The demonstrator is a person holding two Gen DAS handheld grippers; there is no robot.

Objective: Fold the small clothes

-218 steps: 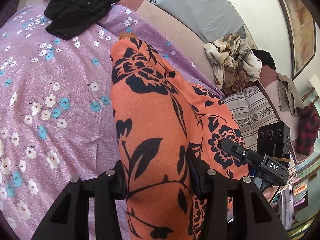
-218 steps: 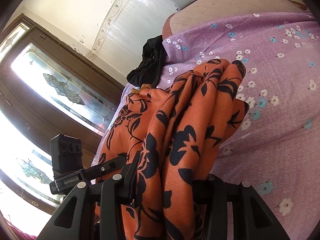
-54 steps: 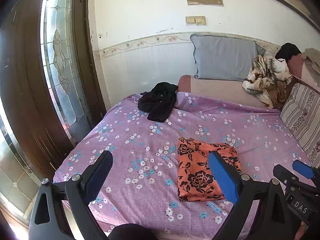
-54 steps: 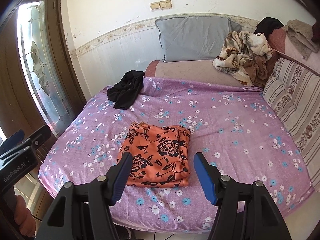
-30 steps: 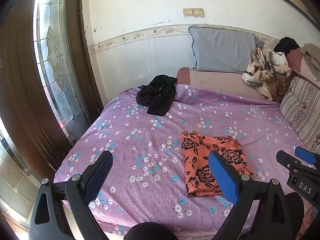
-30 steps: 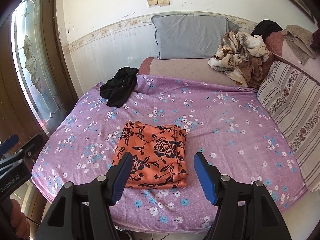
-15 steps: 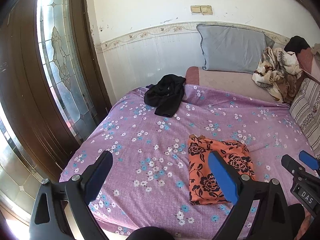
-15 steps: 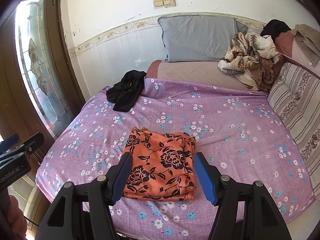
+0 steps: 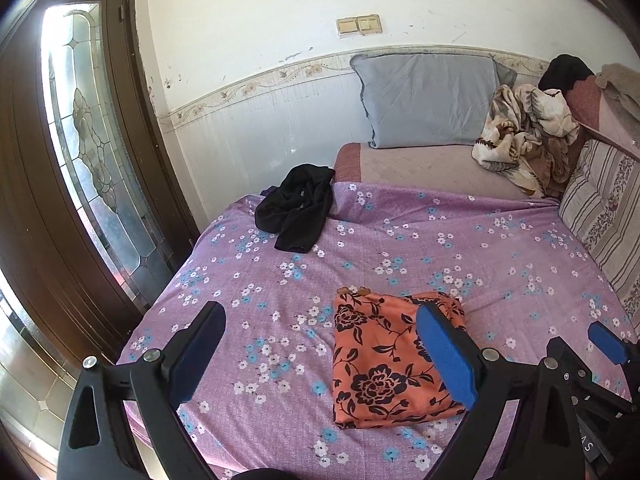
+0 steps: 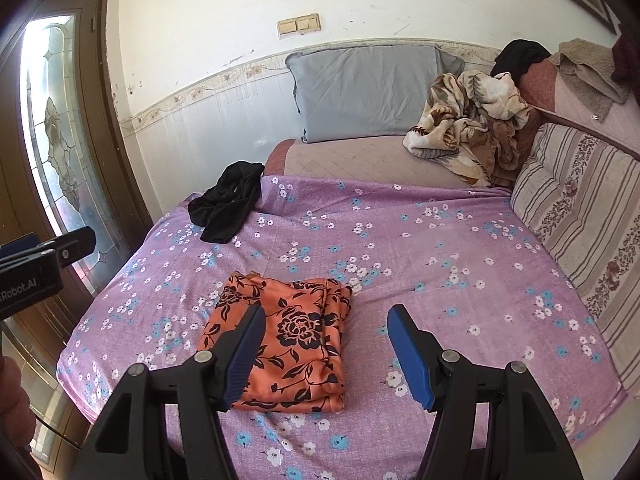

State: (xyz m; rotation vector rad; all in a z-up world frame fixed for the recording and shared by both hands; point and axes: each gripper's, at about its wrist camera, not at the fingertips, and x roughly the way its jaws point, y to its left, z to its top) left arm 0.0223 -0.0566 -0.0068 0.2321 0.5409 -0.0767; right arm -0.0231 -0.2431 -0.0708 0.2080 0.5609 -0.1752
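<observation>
Broadly, the bed (image 10: 460, 240) under its purple flowered sheet filled both views, with a grey pillow (image 10: 368, 92) propped at the wall end and a rumpled beige blanket (image 10: 468, 128) heaped beside it. On the near part of that sheet lay the orange floral garment (image 10: 288, 332), folded into a compact, squared stack and lying flat, touched by neither tool. Well apart from it, at the far left corner of the sheet, sat a crumpled black garment (image 10: 228, 208), not yet folded.

You held your left hand-held gripper (image 9: 320, 356) above the near edge of the bed with its jaws spread wide and nothing between them. Your right hand-held gripper (image 10: 326, 356) was likewise spread wide and empty, hovering over the near end of the orange stack.

By my reading, the orange piece was done and you stood between items. The next move probably called for reaching across to the black piece, taking an edge in each tool, and drawing it onto open sheet to spread flat.
</observation>
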